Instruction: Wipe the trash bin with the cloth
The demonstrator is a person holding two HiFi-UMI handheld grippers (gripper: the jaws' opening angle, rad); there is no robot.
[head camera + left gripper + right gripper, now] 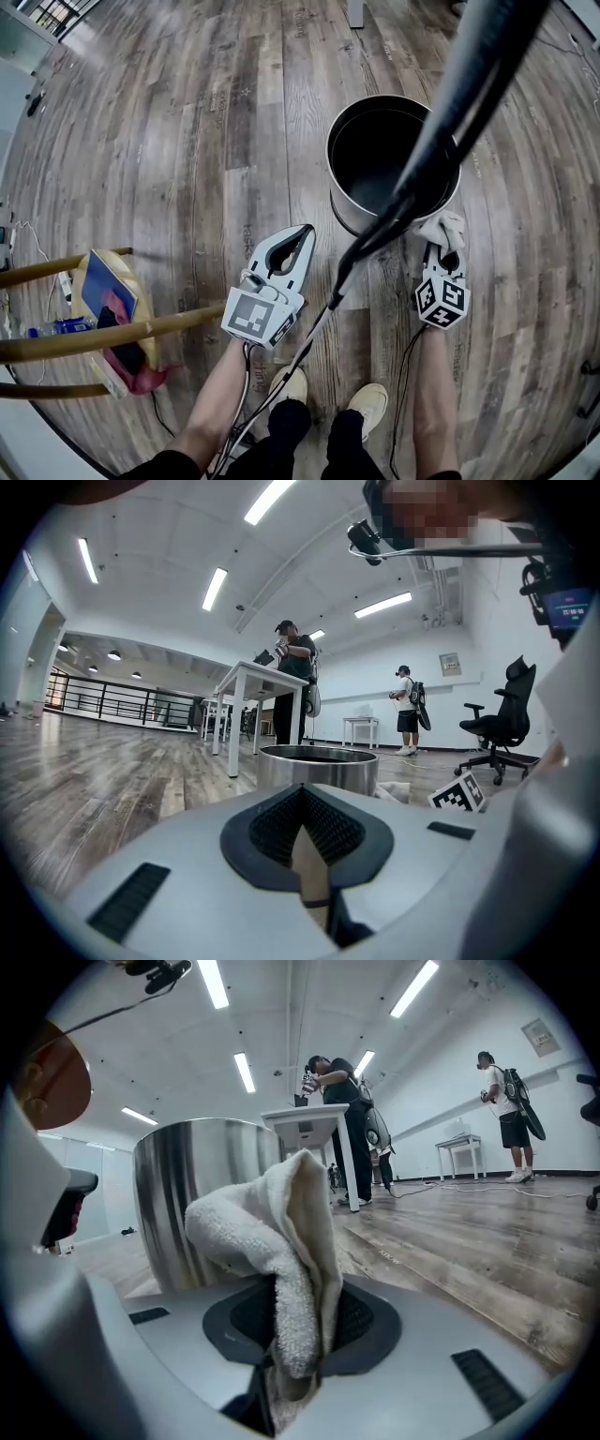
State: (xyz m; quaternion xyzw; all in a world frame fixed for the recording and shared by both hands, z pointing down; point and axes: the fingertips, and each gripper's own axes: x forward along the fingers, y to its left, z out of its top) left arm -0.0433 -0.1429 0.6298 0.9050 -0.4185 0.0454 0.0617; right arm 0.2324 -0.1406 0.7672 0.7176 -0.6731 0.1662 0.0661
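Note:
A round steel trash bin (pixel 343 203) stands open on the wood floor, dark and hollow inside. My right gripper (pixel 445 247) is shut on a white terry cloth (pixel 441 227), which sits against the near outer wall of the bin at its lower right. In the right gripper view the cloth (pixel 286 1232) bunches up out of the jaws of the right gripper (pixel 296 1330), with the bin's shiny wall (pixel 187 1199) just behind it. My left gripper (pixel 305 233) hangs shut and empty a little left of the bin. In the left gripper view the left gripper (pixel 302 797) points at the bin (pixel 317 765).
A wooden chair frame (pixel 84 339) at the left carries a bag with a blue book (pixel 107 286) and a bottle (pixel 56 328). A black cable (pixel 450 103) crosses in front of the bin. My shoes (pixel 373 403) are below. A white table (pixel 253 682), standing people and an office chair (pixel 502 719) are farther off.

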